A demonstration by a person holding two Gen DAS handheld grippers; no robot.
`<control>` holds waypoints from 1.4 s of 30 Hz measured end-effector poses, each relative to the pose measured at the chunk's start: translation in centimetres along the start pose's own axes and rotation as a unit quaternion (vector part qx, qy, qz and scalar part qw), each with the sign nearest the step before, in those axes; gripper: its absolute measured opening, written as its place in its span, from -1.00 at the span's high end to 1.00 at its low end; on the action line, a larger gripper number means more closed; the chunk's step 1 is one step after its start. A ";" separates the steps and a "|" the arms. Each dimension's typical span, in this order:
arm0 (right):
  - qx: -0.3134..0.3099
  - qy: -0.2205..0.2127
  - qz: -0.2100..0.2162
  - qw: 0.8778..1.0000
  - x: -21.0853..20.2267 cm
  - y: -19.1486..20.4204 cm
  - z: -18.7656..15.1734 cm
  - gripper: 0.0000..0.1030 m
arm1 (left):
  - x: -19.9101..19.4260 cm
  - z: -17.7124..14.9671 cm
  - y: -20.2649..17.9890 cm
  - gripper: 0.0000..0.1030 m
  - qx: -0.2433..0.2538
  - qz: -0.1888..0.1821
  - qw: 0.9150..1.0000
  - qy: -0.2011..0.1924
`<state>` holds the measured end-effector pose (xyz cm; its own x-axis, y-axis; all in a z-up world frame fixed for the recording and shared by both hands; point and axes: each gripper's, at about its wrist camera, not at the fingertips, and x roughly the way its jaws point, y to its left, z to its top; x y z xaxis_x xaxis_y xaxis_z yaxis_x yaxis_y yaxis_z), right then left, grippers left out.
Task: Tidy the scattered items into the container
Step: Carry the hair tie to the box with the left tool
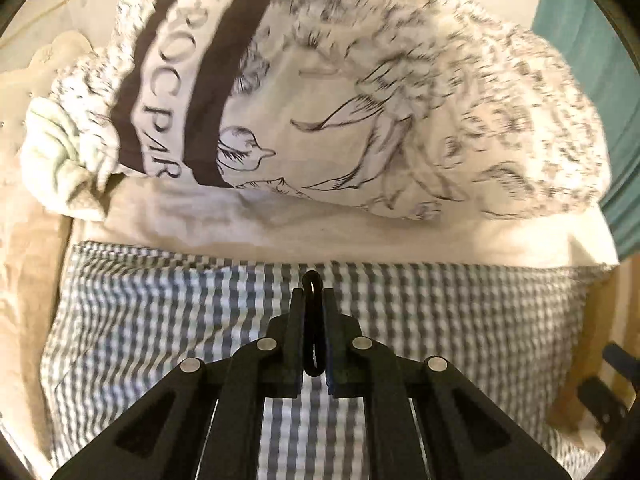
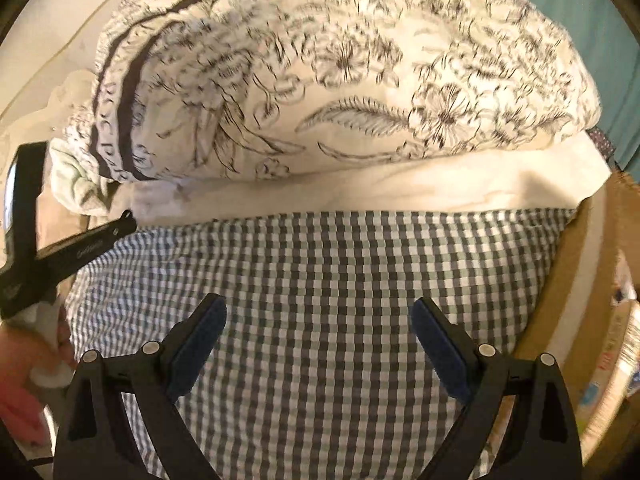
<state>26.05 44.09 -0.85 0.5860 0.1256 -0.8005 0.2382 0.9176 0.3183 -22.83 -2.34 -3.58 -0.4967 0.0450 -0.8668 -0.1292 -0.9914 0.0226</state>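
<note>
left hand-held gripper [image 1: 313, 312] pinches a thin black loop [image 1: 312, 328] above the gingham cloth [image 1: 160, 320]. right hand-held gripper [image 2: 320, 332] stands spread, empty. so slim a loop could slip free.

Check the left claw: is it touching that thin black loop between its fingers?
Touching. In the left wrist view the left claw is shut on the black loop, both fingers pressed against its sides above the gingham cloth.

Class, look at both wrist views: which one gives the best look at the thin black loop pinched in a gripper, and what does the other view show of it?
The left wrist view: the black loop sits centred, clamped between the shut left gripper over the checked cloth. The right wrist view shows none of the loop, only part of the left gripper's body at its left edge.
</note>
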 end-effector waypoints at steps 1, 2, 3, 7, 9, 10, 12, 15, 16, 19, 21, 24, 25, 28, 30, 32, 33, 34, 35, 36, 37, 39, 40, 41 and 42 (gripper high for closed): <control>0.001 -0.007 0.001 1.000 -1.0 0.1 0.0 -0.83 | -1.2 -0.2 -0.2 0.85 0.004 -0.004 1.000 -0.001; 0.002 -0.014 0.002 1.000 -2.1 0.1 -0.1 -0.83 | -2.2 -0.1 -0.7 0.85 0.009 -0.008 1.000 -0.003; 0.002 -0.020 0.002 1.000 -3.2 0.1 -0.2 -0.83 | -3.2 -0.1 -1.3 0.85 0.018 -0.013 1.000 -0.003; 0.003 -0.047 -0.007 0.999 -7.9 -0.1 -0.9 -0.83 | -6.8 -1.0 -2.7 0.85 0.034 -0.025 0.999 -0.005; 0.010 -0.059 -0.013 0.998 -10.5 -0.8 -1.6 -0.83 | -8.6 -1.6 -3.6 0.85 0.047 -0.028 0.998 -0.008; 0.014 -0.065 -0.016 0.998 -11.8 -1.1 -2.0 -0.83 | -9.7 -1.9 -4.2 0.85 0.056 -0.032 0.998 -0.010; 0.023 -0.077 -0.030 0.996 -14.4 -2.0 -3.1 -0.83 | -12.0 -2.5 -5.7 0.85 0.075 -0.043 0.996 -0.021; 0.038 -0.089 -0.050 0.994 -17.7 -3.6 -4.9 -0.83 | -14.6 -3.5 -8.3 0.85 0.102 -0.064 0.992 -0.030; 0.045 -0.091 -0.057 0.993 -18.7 -4.3 -5.6 -0.83 | -15.4 -4.0 -9.4 0.85 0.112 -0.073 0.990 -0.032; 0.063 -0.099 -0.077 0.990 -21.4 -6.3 -7.6 -0.83 | -17.2 -5.4 -13.2 0.85 0.141 -0.106 0.984 -0.031; 0.076 -0.104 -0.087 0.988 -23.0 -7.9 -9.0 -0.83 | -18.0 -6.4 -16.2 0.85 0.162 -0.125 0.978 -0.026; 0.093 -0.109 -0.101 0.984 -24.9 -10.6 -10.6 -0.83 | -18.8 -7.6 -20.7 0.85 0.186 -0.151 0.971 -0.023; 0.097 -0.110 -0.103 0.984 -25.4 -11.5 -11.0 -0.83 | -19.0 -7.9 -22.0 0.85 0.191 -0.157 0.969 -0.023; 0.109 -0.110 -0.107 0.982 -26.5 -14.5 -11.9 -0.83 | -19.5 -8.7 -26.2 0.85 0.208 -0.171 0.963 -0.020; 0.115 -0.113 -0.107 0.981 -27.1 -16.2 -12.2 -0.83 | -19.6 -9.1 -28.9 0.85 0.217 -0.178 0.960 -0.017; 0.119 -0.115 -0.106 0.981 -27.3 -17.9 -12.4 -0.83 | -19.5 -9.5 -31.2 0.85 0.226 -0.180 0.957 -0.014; 0.121 -0.114 -0.107 0.980 -27.3 -18.8 -12.5 -0.83 | -19.3 -9.6 -32.4 0.85 0.229 -0.181 0.956 -0.012; 0.124 -0.113 -0.106 0.980 -27.2 -19.7 -12.5 -0.83 | -19.0 -9.8 -33.5 0.85 0.232 -0.184 0.955 -0.008; 0.128 -0.111 -0.104 0.980 -27.2 -20.5 -12.6 -0.83 | -18.7 -9.9 -34.4 0.85 0.234 -0.184 0.954 -0.005; 0.132 -0.109 -0.103 0.980 -27.1 -21.3 -12.6 -0.83 | -18.4 -10.0 -35.4 0.85 0.237 -0.184 0.954 -0.002; 0.135 -0.108 -0.102 0.980 -27.0 -22.2 -12.6 -0.83 | -18.0 -10.1 -36.2 0.85 0.239 -0.184 0.953 0.002; 0.138 -0.106 -0.103 0.979 -26.7 -23.9 -12.4 -0.83 | -17.1 -10.2 -38.0 0.85 0.245 -0.184 0.952 0.008; 0.139 -0.103 -0.104 0.979 -26.4 -24.7 -12.3 -0.83 | -16.7 -10.2 -38.6 0.85 0.247 -0.184 0.951 0.011; 0.141 -0.101 -0.105 0.979 -26.1 -25.4 -12.1 -0.83 | -16.1 -10.2 -39.4 0.85 0.249 -0.183 0.951 0.015; 0.143 -0.100 -0.106 0.979 -25.8 -26.1 -11.9 -0.83 | -15.5 -10.2 -40.0 0.85 0.250 -0.182 0.951 0.018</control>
<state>-4.51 21.41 5.50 0.6330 -0.1577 -0.7580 0.5607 0.7684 0.3084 -1.18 35.38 3.82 -0.3123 0.3616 -0.8785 -0.6835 -0.7278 -0.0566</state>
